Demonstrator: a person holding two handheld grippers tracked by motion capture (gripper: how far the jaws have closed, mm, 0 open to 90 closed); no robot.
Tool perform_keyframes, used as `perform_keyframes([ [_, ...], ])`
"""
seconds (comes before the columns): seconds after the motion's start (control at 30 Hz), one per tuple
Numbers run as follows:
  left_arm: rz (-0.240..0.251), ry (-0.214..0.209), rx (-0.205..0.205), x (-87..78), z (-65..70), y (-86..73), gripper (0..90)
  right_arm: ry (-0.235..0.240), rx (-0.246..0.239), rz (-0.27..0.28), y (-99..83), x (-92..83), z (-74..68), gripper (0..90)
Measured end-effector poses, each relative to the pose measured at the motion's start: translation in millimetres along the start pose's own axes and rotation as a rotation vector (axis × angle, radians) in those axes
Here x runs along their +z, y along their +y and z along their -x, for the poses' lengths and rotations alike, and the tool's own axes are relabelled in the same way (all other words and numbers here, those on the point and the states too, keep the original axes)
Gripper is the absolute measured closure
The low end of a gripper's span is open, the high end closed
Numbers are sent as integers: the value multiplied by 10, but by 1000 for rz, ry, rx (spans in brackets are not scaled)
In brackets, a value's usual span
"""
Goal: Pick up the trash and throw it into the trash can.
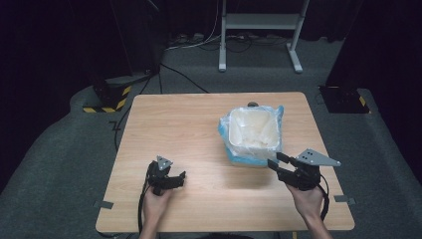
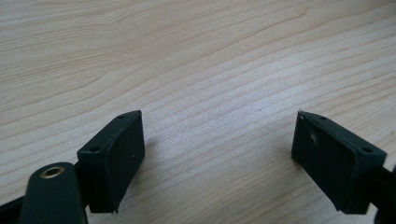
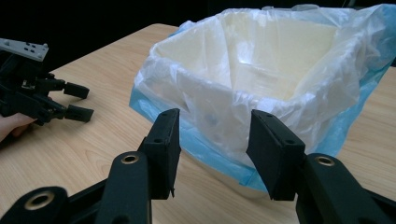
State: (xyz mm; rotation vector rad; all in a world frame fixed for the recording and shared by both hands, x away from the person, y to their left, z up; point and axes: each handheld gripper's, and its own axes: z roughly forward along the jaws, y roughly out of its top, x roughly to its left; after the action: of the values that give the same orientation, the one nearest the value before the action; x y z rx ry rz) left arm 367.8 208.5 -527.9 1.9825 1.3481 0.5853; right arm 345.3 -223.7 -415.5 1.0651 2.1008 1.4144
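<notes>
Both grippers gape empty: right gripper (image 1: 276, 163) lower right beside the bag-lined bin (image 1: 253, 130), left gripper (image 1: 180, 178) lower left.

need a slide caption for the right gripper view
Open right gripper nears the bag-lined bin on the wooden table.

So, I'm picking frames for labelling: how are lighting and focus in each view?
High view: wooden table evenly lit, surroundings dark. Left gripper view: black pads soft, wood grain sharp. Right gripper view: translucent plastic bag lining the white bin is bright, near jaws slightly blurred.
</notes>
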Motion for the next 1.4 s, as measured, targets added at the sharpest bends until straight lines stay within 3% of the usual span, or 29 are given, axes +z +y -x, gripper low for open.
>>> perform_keyframes([
  [0.63, 0, 1, 0, 0, 1, 0, 171, 0, 13, -74, -403, 217, -1, 532],
  [1.4, 0, 1, 0, 0, 1, 0, 171, -73, -7, -190, -730, 462, 89, 531],
])
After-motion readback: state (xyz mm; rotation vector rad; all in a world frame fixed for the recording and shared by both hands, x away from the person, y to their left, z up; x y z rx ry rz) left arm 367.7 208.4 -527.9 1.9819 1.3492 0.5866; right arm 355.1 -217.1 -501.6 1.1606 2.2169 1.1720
